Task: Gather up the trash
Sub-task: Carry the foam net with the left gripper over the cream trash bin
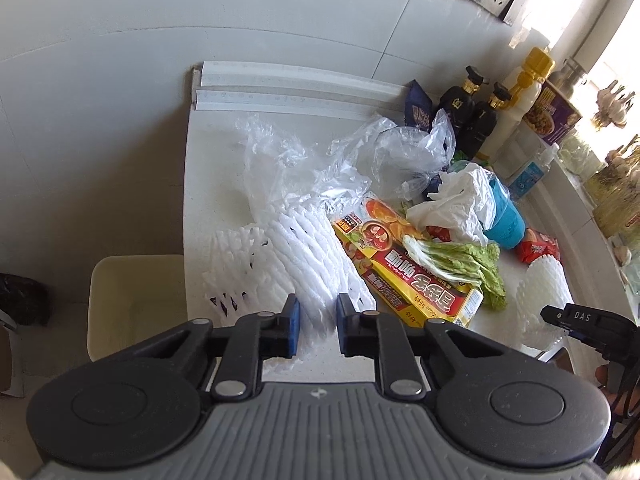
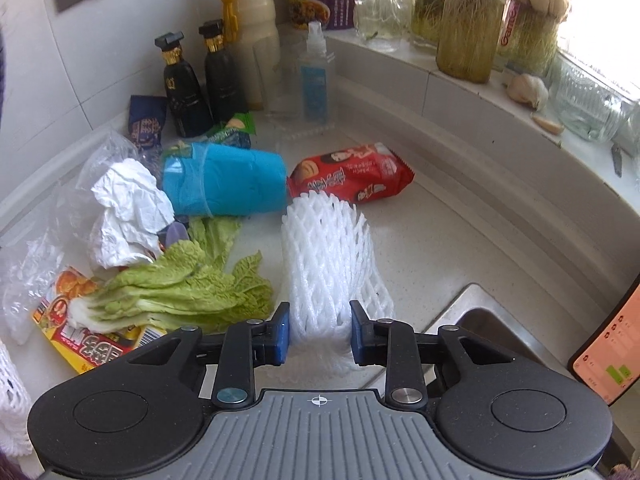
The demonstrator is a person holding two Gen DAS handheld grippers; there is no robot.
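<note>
Two white foam fruit nets, light and squashy, are clamped endwise: one (image 1: 316, 264) by the left gripper (image 1: 318, 314), one (image 2: 328, 256) by the right gripper (image 2: 320, 330), at six o'clock.

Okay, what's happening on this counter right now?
A person is clearing trash off a cluttered kitchen counter with a hand-held gripper in each hand. The left hand-held gripper is pinched on a flattened white foam net near the counter's edge, with a pale bin just below. The right hand-held gripper is closed around another foam net sleeve. Both nets lie on the counter.
</note>
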